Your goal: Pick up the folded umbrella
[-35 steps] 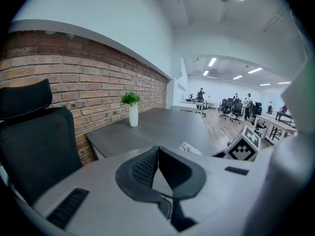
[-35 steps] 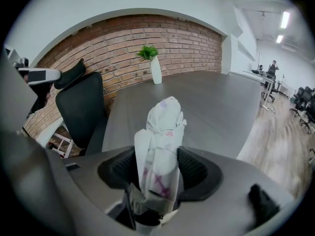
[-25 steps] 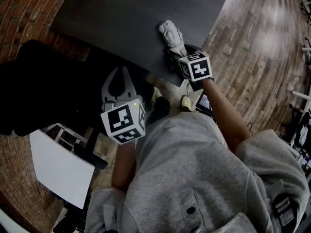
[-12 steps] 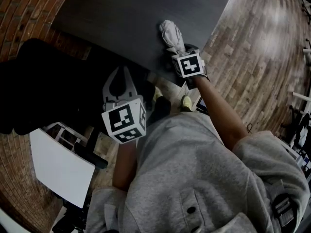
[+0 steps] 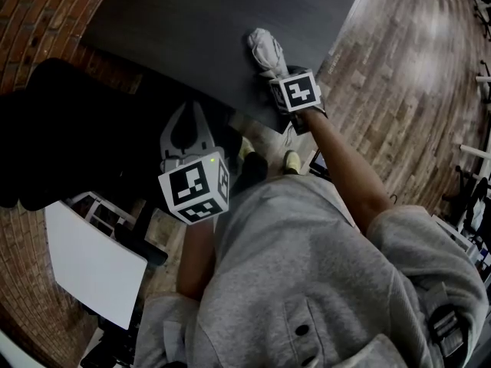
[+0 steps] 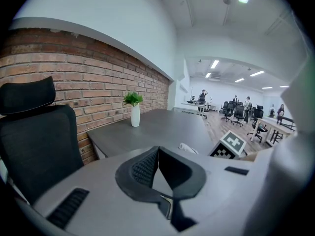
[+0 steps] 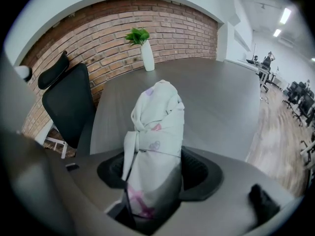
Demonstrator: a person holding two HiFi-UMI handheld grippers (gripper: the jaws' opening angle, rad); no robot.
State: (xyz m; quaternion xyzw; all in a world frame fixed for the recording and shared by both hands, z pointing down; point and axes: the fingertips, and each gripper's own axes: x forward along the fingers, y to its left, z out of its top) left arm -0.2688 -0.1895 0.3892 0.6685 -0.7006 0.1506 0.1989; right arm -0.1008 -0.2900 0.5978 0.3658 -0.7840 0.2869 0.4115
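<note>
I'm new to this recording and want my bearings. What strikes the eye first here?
A pale folded umbrella lies at the near edge of the dark table, gripped between the jaws of the right hand-held gripper. The left hand-held gripper is shut and empty, held beside a black chair, short of the table.

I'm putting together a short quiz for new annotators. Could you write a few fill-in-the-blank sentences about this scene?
1. The right gripper is shut on the folded ____.
2. The left gripper has its jaws ____, with nothing between them.
3. The white vase on the table holds a green ____.

Missing words: umbrella; shut; plant.
</note>
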